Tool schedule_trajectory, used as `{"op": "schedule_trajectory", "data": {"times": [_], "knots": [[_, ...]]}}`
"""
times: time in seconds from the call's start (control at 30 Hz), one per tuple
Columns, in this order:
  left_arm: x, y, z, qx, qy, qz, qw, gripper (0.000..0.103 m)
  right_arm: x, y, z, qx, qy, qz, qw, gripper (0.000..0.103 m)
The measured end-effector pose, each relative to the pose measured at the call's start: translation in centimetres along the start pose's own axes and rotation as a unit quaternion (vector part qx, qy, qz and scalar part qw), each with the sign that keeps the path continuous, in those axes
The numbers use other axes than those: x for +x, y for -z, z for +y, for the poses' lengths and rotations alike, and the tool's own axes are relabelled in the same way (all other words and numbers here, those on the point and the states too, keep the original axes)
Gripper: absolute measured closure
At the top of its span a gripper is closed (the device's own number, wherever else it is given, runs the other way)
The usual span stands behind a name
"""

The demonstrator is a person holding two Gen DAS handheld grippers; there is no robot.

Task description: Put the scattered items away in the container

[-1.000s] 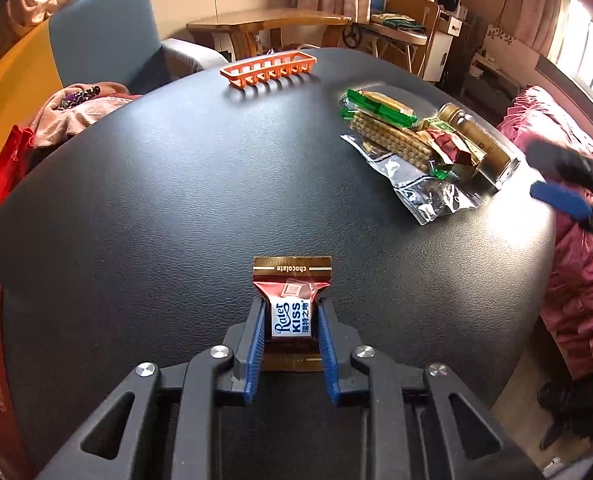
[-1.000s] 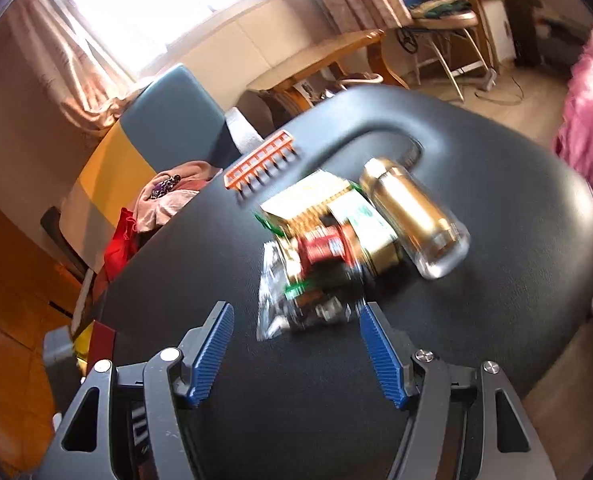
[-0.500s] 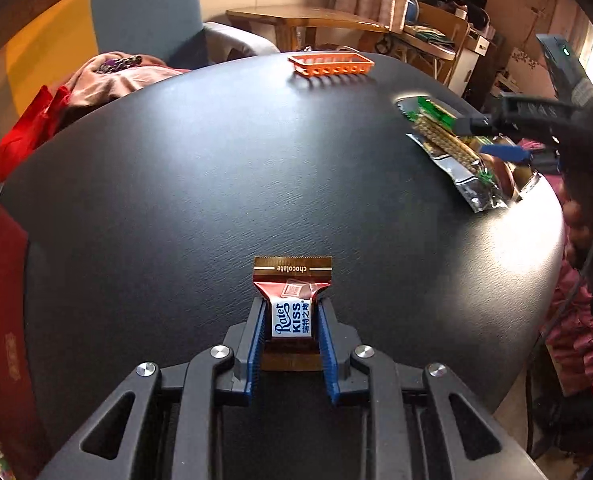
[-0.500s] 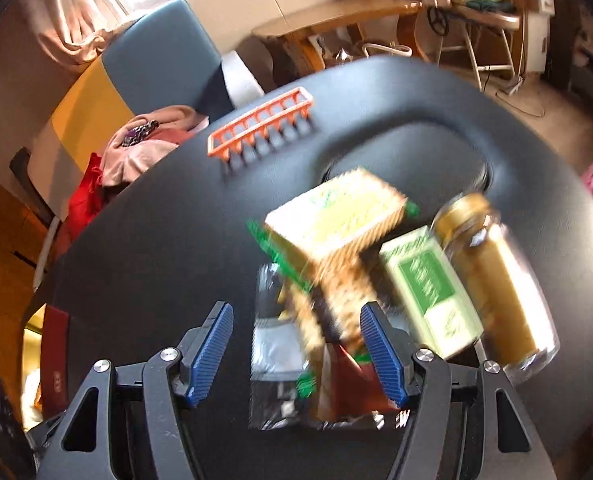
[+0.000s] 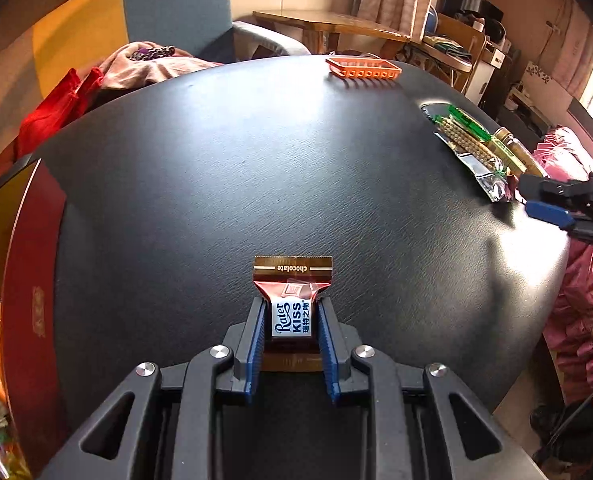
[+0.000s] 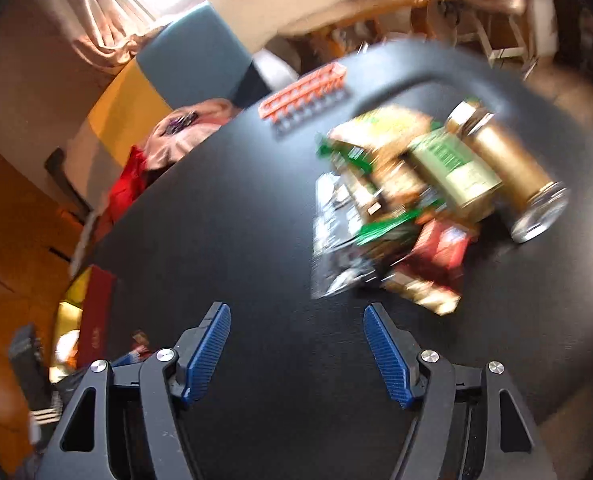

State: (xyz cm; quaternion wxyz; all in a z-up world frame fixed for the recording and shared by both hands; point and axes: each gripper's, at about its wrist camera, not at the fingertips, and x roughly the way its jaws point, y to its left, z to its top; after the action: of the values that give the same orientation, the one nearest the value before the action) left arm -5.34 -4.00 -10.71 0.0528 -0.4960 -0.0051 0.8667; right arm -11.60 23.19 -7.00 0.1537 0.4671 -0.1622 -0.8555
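Bare worktop [image 5: 256, 168] fills mid-frame; left gripper [image 5: 291, 322] clenches a chocolate [image 5: 292, 300], right gripper [image 6: 296, 344] fingers opening, empty

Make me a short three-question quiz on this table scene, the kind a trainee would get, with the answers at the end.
1. True or false: the left gripper is empty.
2. What lies at the far edge of the black table? A) an orange basket B) a blue bowl C) a white plate
3. Fill in: next to the gold jar sits a pile of snack ____.

Key
1. False: its fingers are shut on a chocolate packet.
2. A: the orange basket is there.
3. Packets: the snack packets lie ahead of the right gripper, whose fingers are opening with nothing between them.
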Motion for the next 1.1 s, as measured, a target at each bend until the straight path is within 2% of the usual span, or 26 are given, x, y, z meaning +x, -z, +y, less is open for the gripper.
{"op": "schedule_trajectory", "data": {"times": [0.2, 0.33, 0.4, 0.47, 0.6, 0.7, 0.87, 1.0, 1.07, 1.1], "knots": [[-0.2, 0.3, 0.6, -0.013, 0.000, -0.003, 0.9999, 0.078, 0.1, -1.9, 0.0, -0.040, 0.067, -0.012, 0.997, 0.031], [-0.4, 0.5, 1.2, -0.021, -0.001, -0.004, 0.9998, 0.078, 1.8, -3.9, -0.9, -0.016, 0.095, 0.000, 0.995, 0.027], [-0.4, 0.5, 1.7, -0.025, -0.001, -0.004, 0.9997, 0.078, 2.3, -4.1, -1.0, -0.010, 0.092, 0.011, 0.996, 0.024], [-0.4, 0.6, 2.0, -0.025, -0.002, -0.005, 0.9997, 0.078, 2.1, -3.7, -0.4, -0.013, 0.048, 0.020, 0.999, 0.024], [-0.4, 0.7, 2.3, -0.028, -0.001, -0.008, 0.9996, 0.078, 0.4, -2.4, 0.7, -0.020, 0.013, 0.016, 1.000, 0.026], [-0.5, 0.8, 2.5, -0.030, 0.000, -0.010, 0.9995, 0.078, -1.1, -1.4, 0.8, -0.023, 0.018, 0.000, 1.000, 0.026], [-0.8, 1.0, 2.3, -0.028, 0.003, -0.019, 0.9994, 0.074, -2.8, -0.5, 0.1, -0.068, 0.089, -0.026, 0.993, 0.026], [-0.8, 0.9, 2.0, -0.029, 0.008, -0.019, 0.9994, 0.068, -1.9, -0.8, -0.9, -0.103, 0.133, -0.016, 0.986, 0.026], [-0.8, 0.8, 1.9, -0.026, 0.004, -0.015, 0.9995, 0.067, -1.1, -1.5, -2.2, -0.079, 0.127, -0.005, 0.989, 0.026], [-0.6, 0.7, 1.7, -0.025, 0.003, -0.013, 0.9996, 0.067, -0.7, -1.9, -2.9, -0.066, 0.123, 0.000, 0.990, 0.031]]}}
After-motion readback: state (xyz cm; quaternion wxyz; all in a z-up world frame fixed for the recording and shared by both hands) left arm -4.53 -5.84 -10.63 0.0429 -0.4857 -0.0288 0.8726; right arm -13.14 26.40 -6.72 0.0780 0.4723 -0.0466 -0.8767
